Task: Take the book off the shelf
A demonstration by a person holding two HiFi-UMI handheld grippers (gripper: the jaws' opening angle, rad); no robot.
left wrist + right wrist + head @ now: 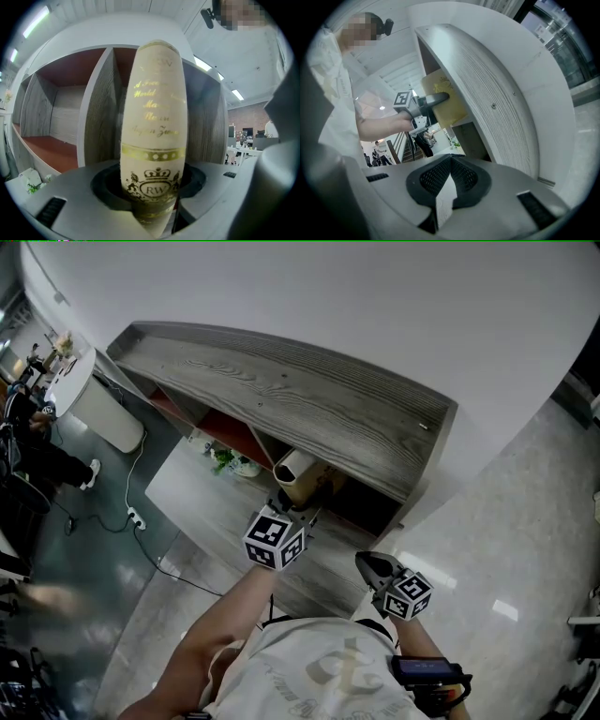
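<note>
Grey shelf (309, 390) by the white wall holds the book (152, 117), whose spine the left gripper (292, 507) clasps, so pulling it out remains; right gripper (448, 161) is clenched, empty.

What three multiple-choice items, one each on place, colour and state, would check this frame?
1. Where is the book? A on the floor; B between the left gripper's jaws at the shelf; C atop the shelf.
2. Its spine lettering is: A gold; B blue; C red.
3. The right gripper is: A on the book; B holding a cable; C empty, jaws together.
Key: B, the spine stands between those jaws; A, gilt print on cream; C, nothing sits between its jaws.
</note>
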